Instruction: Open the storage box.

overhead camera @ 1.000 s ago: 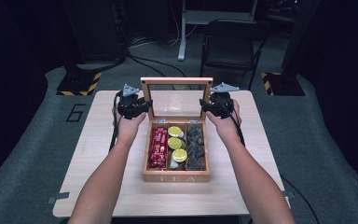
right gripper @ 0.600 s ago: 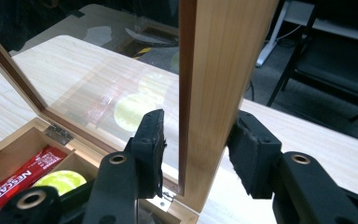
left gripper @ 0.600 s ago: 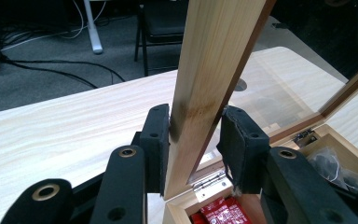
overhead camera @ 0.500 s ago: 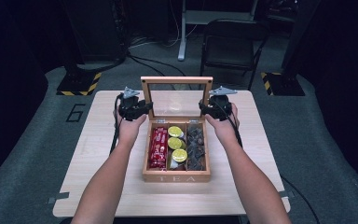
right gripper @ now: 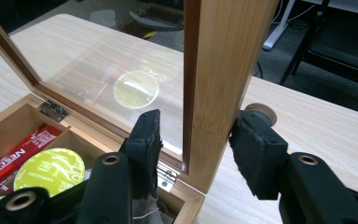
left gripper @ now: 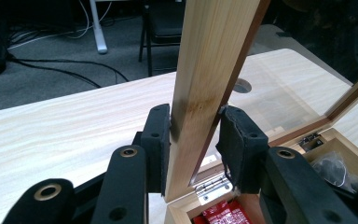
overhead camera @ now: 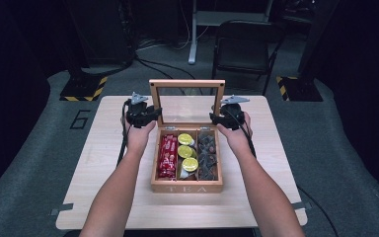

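A wooden tea box (overhead camera: 186,187) stands mid-table with its glass lid (overhead camera: 186,84) raised upright. It holds red packets (overhead camera: 168,155), yellow-green capsules (overhead camera: 186,152) and dark tea bags (overhead camera: 207,155). My left gripper (overhead camera: 153,114) (left gripper: 195,126) is shut on the lid's left rail (left gripper: 214,46), both pads pressed to the wood. My right gripper (overhead camera: 217,117) (right gripper: 198,130) straddles the right rail (right gripper: 223,56). Its jaws have just been opening: the glass-side pad (right gripper: 147,135) stands off the rail, the outer pad (right gripper: 254,144) is at its edge.
The light wooden table (overhead camera: 103,148) has bare room on both sides of the box and a round cable hole (right gripper: 260,112) behind the lid. A dark chair (overhead camera: 244,49) and floor cables lie beyond the far edge.
My right hand has sunk slightly along the lid's right rail. The left hand, the lid and the box stay as they were.
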Tool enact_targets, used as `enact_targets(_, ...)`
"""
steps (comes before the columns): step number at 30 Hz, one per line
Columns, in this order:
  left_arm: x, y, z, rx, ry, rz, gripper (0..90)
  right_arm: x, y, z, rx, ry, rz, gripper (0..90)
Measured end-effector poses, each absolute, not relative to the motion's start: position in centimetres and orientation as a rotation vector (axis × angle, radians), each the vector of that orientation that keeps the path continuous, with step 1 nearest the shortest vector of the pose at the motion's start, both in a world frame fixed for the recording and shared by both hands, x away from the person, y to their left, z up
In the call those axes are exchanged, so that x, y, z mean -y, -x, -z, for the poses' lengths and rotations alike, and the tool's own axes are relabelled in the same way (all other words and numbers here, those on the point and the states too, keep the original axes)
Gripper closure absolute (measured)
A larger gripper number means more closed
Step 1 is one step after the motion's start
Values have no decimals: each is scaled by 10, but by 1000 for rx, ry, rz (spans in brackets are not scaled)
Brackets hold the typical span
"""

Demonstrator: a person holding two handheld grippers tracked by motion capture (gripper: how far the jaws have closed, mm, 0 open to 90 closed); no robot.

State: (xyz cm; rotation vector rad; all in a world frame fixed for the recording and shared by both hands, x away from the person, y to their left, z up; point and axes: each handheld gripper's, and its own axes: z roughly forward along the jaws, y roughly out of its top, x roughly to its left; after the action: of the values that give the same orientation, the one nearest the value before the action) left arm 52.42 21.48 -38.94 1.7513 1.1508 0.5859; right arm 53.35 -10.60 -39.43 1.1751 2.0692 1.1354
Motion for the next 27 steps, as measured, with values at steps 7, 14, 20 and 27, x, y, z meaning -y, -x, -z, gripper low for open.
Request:
enact_targets(7,-216,-526,394,-1132,-1777,-579,633,105,-535,397,-2061,-1205,-1148,539)
enact_targets(14,-216,-526,400,-1150,-1759,-569,634,104,-537,401,-2064,-1217,-1136,553)
enact_targets(20,-216,-526,402,-1149,-1765,-564,633,105,-537,401,-2062,-1225,-1135,585)
enact_targets(27,-215,-527,405,-1158,-1767,-565,634,106,-539,402,-2074,-1219,-1118,597)
